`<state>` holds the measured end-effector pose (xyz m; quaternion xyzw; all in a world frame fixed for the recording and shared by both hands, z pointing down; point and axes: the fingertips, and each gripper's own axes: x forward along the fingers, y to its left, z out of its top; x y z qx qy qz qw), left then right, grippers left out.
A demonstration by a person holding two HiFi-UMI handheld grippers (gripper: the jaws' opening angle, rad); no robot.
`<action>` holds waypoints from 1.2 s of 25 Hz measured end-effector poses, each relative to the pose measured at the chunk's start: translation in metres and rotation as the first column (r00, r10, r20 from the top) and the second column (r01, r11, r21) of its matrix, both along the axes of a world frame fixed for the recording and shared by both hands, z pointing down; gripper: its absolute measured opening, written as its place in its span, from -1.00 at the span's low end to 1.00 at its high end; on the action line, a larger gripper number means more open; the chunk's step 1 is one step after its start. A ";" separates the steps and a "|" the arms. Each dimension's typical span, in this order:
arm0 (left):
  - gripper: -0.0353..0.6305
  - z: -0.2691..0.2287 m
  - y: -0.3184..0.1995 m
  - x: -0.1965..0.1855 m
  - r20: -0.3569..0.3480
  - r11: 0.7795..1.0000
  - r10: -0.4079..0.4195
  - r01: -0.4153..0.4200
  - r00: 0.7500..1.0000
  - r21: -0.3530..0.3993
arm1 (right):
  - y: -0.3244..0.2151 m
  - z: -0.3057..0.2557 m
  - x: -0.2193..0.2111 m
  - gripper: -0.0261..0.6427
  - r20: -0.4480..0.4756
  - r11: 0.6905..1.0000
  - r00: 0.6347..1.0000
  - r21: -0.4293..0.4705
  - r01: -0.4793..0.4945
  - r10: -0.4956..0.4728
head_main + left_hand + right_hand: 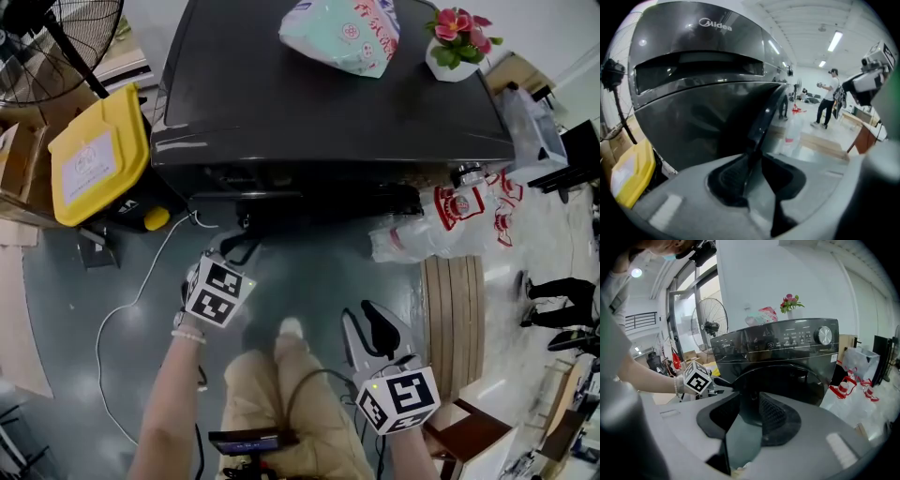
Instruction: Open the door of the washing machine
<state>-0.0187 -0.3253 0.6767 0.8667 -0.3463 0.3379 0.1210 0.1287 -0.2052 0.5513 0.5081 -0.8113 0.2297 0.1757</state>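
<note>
A bag [342, 33] and flowerpot [457, 42] sit on the washer [328, 94], the pot near its right edge. A bin [94, 159] stands left of it, a fan [52, 42] behind the bin; the left gripper [236, 246] meets the door [761, 117] edge in front.

A: Does the head view show the round dark door [797, 380] of the washing machine [328, 103]?
B: No, its top hides it at 12 o'clock. The black wire fan [56, 42] is cropped at 10 o'clock; print on the mint plastic packet [342, 33] is unreadable.
</note>
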 end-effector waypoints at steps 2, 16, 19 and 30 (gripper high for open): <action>-0.66 0.000 0.002 0.000 0.005 1.000 0.009 -0.009 1.000 0.003 | 0.001 -0.001 -0.003 -0.59 0.003 1.000 1.000 0.002 0.004 -0.004; -0.66 0.002 0.046 0.010 0.002 0.995 0.015 -0.015 1.000 -0.102 | 0.016 -0.012 -0.017 -0.59 -0.011 0.999 0.999 -0.018 0.044 -0.044; -0.68 -0.003 0.061 0.012 -0.003 0.992 0.024 -0.025 1.000 -0.122 | 0.016 -0.017 -0.018 -0.59 -0.033 0.998 0.998 -0.026 0.059 -0.060; -0.91 -0.080 0.063 -0.028 -0.113 0.987 -0.145 0.135 0.983 -0.088 | -0.015 -0.022 -0.030 -0.58 -0.265 0.958 0.921 -0.062 0.278 -0.285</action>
